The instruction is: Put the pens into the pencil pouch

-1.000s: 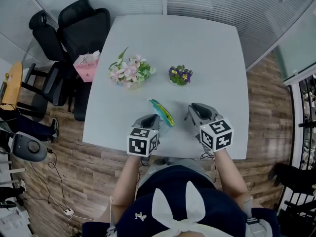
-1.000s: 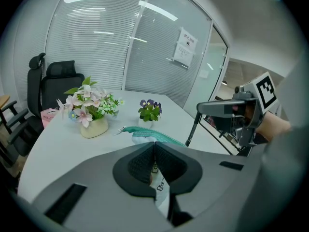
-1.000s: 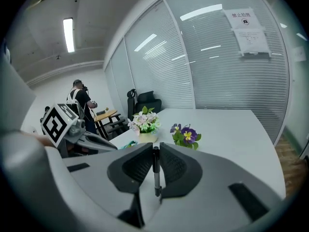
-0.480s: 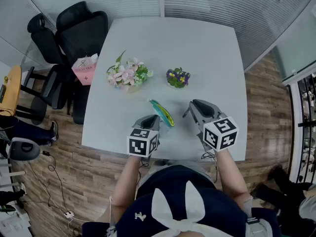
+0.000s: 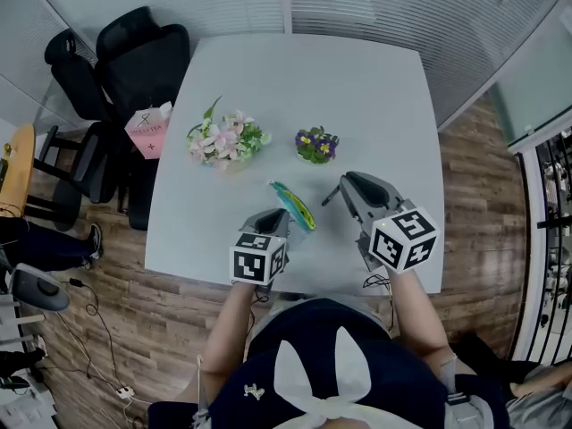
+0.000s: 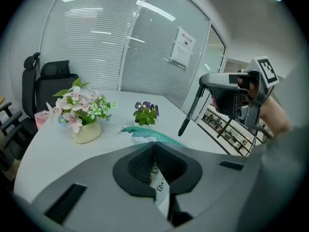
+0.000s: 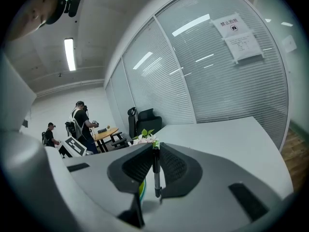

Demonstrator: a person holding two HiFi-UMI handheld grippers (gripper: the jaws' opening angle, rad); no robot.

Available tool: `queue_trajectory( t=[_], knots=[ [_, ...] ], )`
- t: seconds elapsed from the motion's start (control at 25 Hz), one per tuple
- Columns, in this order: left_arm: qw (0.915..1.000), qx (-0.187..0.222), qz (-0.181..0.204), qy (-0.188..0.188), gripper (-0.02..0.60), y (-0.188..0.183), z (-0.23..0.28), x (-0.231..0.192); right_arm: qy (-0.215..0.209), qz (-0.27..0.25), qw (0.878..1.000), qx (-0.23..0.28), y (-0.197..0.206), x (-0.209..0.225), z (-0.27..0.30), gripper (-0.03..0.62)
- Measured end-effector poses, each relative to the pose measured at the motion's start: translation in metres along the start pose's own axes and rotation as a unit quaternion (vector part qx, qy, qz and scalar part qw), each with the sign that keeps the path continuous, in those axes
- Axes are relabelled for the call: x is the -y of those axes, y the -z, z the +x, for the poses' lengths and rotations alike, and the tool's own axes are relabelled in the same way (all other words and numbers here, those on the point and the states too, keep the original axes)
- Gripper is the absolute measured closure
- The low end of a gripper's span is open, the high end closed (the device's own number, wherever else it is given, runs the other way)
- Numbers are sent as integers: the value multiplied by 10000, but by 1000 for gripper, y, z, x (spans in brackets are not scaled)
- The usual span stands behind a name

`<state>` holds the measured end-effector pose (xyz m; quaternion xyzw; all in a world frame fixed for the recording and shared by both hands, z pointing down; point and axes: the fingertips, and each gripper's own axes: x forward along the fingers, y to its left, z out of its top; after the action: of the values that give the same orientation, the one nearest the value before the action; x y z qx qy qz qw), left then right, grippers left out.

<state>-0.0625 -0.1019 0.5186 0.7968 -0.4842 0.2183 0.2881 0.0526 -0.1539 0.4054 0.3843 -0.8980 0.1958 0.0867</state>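
A teal zipped pencil pouch (image 5: 293, 206) lies on the white table (image 5: 357, 88) in front of me. My left gripper (image 5: 275, 220) is shut on its near edge; in the left gripper view pale printed fabric sits pinched between the jaws of the left gripper (image 6: 154, 146), and the pouch (image 6: 149, 135) stretches away beyond them. To the pouch's right, my right gripper (image 5: 343, 187) is raised off the table, shut on a black pen (image 5: 329, 195). The right gripper view shows the pen (image 7: 155, 175) upright between the jaws of the right gripper (image 7: 155, 151). The left gripper view shows the pen (image 6: 190, 112) hanging tip-down.
A pot of pink flowers (image 5: 223, 138) and a small pot of purple flowers (image 5: 315, 144) stand beyond the pouch. Black office chairs (image 5: 134, 52) and a pink bag (image 5: 149, 130) are at the table's left edge. People stand far off by a wooden desk (image 7: 79, 122).
My right gripper has lifted higher with the pen and tilted a little. The left gripper and the pouch have stayed where they were.
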Motion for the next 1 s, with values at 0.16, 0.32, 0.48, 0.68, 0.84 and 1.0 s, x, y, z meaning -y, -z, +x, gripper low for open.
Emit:
queue_trajectory(
  t=[0.16,0.32,0.48,0.68,0.84,1.0],
  knots=[
    [10000,12,9,45,558,-3,6,2,-54,-41,9999,106,-11,0,1,542],
    [10000,-12,13,97,558,-5,11,5,-113,-50,9998,168,-19,-2,2,542],
    [9999,-29,20,150,558,-7,14,7,-193,-78,9997,163,-25,-6,7,542],
    [9998,-51,30,196,558,-8,16,10,-301,-86,9994,125,-25,-11,12,542],
    [9997,-49,22,219,558,-9,17,9,-395,-88,9991,87,-25,-16,18,542],
    [9997,-40,17,241,557,-9,17,10,-469,-86,9988,58,-23,-22,23,542]
  ],
)
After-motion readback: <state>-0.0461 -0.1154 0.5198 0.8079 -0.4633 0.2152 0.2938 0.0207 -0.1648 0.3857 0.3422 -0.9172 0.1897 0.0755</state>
